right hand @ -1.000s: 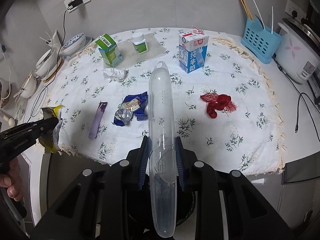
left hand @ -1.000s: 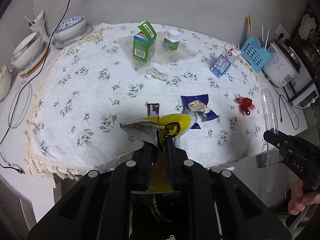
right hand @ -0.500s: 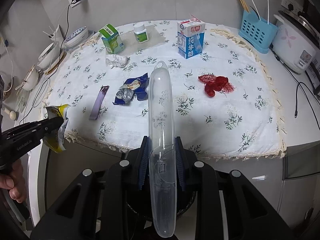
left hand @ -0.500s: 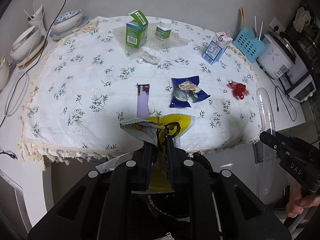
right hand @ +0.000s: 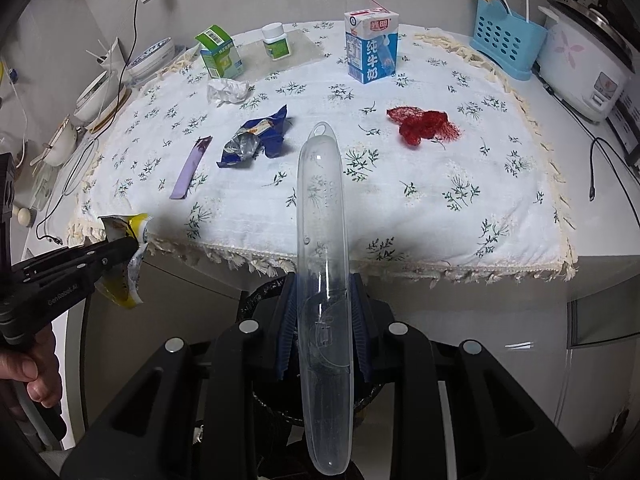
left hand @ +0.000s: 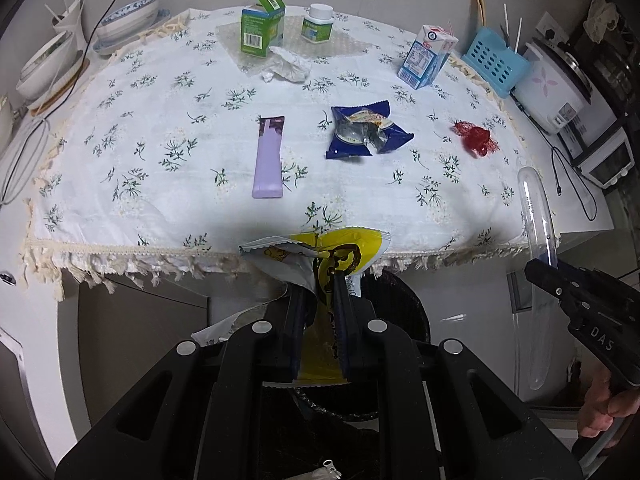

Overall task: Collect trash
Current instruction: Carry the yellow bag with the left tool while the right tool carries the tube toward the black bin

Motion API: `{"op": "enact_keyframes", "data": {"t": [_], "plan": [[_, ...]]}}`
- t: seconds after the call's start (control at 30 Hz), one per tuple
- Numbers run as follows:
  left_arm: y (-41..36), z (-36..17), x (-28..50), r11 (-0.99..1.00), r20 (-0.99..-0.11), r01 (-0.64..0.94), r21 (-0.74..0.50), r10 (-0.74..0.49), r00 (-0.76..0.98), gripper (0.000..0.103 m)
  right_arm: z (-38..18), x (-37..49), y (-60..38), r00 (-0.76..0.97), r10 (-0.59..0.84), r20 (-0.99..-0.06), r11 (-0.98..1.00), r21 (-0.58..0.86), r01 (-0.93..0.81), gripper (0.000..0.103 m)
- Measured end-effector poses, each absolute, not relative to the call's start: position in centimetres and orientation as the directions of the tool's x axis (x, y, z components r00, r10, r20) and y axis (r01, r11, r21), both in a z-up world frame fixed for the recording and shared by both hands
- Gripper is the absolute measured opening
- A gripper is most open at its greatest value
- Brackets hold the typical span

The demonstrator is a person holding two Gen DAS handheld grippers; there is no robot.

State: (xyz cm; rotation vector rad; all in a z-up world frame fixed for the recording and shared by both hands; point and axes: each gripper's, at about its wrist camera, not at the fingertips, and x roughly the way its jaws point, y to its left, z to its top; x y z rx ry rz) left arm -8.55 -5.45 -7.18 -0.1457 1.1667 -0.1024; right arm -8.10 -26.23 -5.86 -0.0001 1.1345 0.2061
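The left gripper (left hand: 320,280) was pinched shut on a yellow wrapper (left hand: 340,254), its crumpled top flaring above the fingertips, held out past the table's fringed edge and above a black bin (left hand: 400,308) on the floor. In the right wrist view the same wrapper (right hand: 128,240) showed at the far left, clamped in that gripper (right hand: 120,248), with a hand (right hand: 28,372) on the handle below. The right gripper (right hand: 323,292) was closed on a clear plastic case (right hand: 322,208), a long rounded one standing up between the blue pads (right hand: 289,320) and reaching over the tablecloth (right hand: 440,220); the dark bin rim (right hand: 260,296) lay just beneath it. From the left wrist camera the case (left hand: 534,216) rose at the right edge out of the right gripper (left hand: 544,272). More trash lay on the floral cloth: a purple sachet (left hand: 269,158) lying flat, a torn blue wrapper (left hand: 366,130) to its right, a red mesh scrap (left hand: 476,138) farther right, and a crumpled tissue (left hand: 288,65) just in front of a green carton (left hand: 260,28) with its flap open. A small white-capped bottle (left hand: 318,23) stood beside the carton, and a milk carton (left hand: 426,58) stood upright near a blue caddy (left hand: 496,62). A rice cooker (left hand: 552,88) sat beyond the cloth at right, and stacked bowls (left hand: 48,64) at left.
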Motion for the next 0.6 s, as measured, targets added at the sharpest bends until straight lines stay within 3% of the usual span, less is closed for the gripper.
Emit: {"op": "enact_keyframes", "data": {"t": [0.6], "plan": [[-7.5, -11.9, -11.0, 0.985, -0.923, -0.004, -0.174, -0.162, 0.35, 0.012, -10.5, -10.7, -27.6, 0.374, 0.168, -0.912, 0.979, 0.11, -0.171, 0.025]]}}
